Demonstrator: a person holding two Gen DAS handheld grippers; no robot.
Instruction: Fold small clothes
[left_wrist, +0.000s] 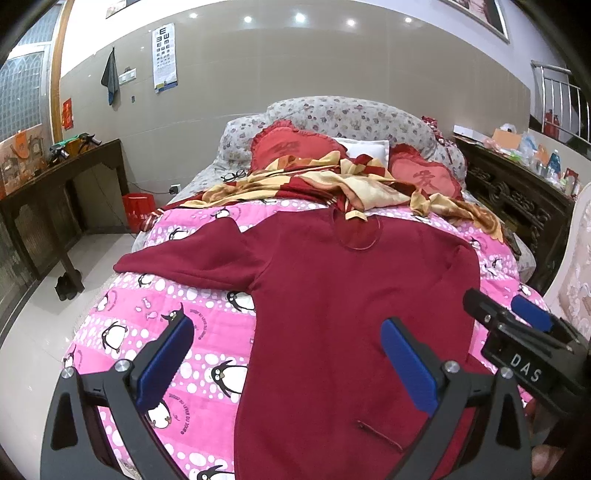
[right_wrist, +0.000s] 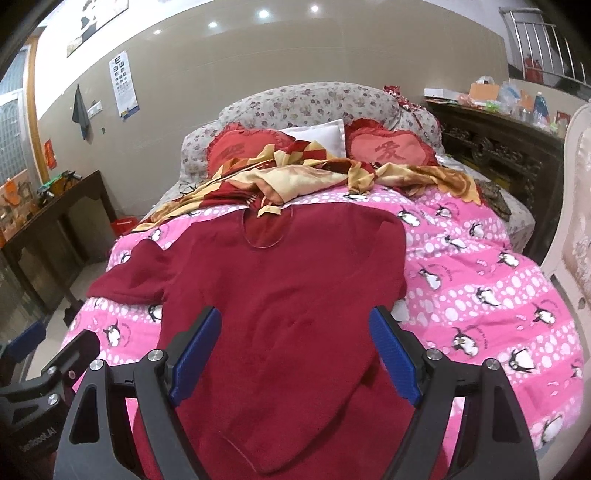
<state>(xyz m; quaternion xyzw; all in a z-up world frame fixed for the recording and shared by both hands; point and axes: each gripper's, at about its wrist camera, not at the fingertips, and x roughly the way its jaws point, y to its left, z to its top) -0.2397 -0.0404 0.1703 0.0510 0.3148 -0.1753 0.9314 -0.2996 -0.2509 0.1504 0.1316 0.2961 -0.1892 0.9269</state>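
A dark red long-sleeved sweater lies flat on the pink penguin quilt, neck toward the pillows. Its left sleeve stretches out to the left. In the right wrist view the sweater has its right sleeve folded across the body. My left gripper is open and empty above the sweater's lower left part. My right gripper is open and empty above the sweater's lower middle. The right gripper also shows at the right edge of the left wrist view.
A crumpled yellow and red blanket and heart-shaped red pillows lie at the bed's head. Dark wooden tables stand on the left and on the right. A pale chair back stands at the right. A red bucket sits on the floor.
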